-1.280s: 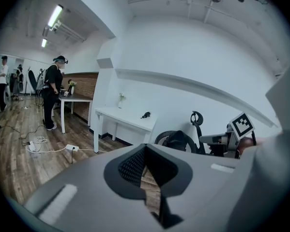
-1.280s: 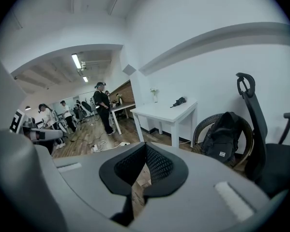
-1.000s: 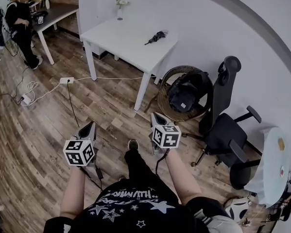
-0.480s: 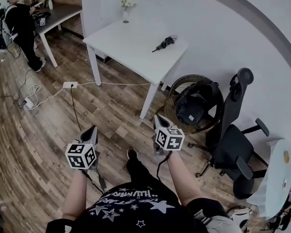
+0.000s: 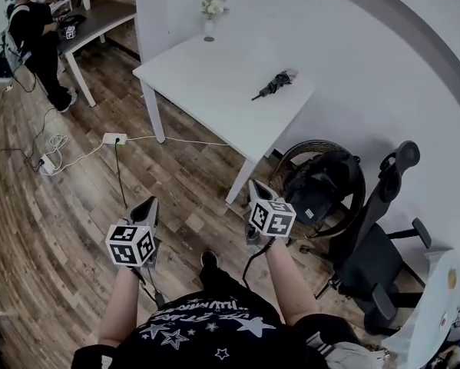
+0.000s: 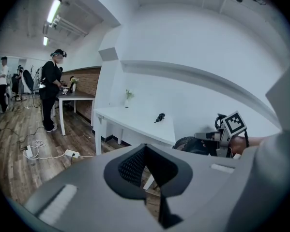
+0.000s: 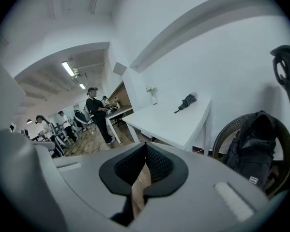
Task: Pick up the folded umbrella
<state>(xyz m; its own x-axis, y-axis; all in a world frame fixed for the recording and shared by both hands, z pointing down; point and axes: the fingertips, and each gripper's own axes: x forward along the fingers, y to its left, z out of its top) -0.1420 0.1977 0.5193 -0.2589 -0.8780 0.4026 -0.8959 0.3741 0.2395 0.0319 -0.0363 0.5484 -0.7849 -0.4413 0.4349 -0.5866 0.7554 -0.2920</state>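
The folded black umbrella point(image 5: 274, 84) lies on the white table point(image 5: 214, 75) near its far right edge, by the wall. It also shows small in the left gripper view point(image 6: 159, 117) and the right gripper view point(image 7: 187, 102). Both grippers are held out over the wooden floor, well short of the table. My left gripper point(image 5: 147, 206) is shut, its fingertips meeting with nothing between them point(image 6: 145, 146). My right gripper point(image 5: 254, 184) is also shut and empty point(image 7: 145, 144), and it points toward the table's near corner.
A small vase of flowers point(image 5: 209, 21) stands at the table's back. A round wicker chair holding a black backpack point(image 5: 318, 191) and an office chair point(image 5: 383, 237) stand to the right. A power strip with cables point(image 5: 114, 138) lies on the floor at left. A person point(image 5: 34, 37) stands at a dark desk.
Both grippers have moved forward toward the white table, still shut. The table and umbrella now sit lower and nearer in the head view.
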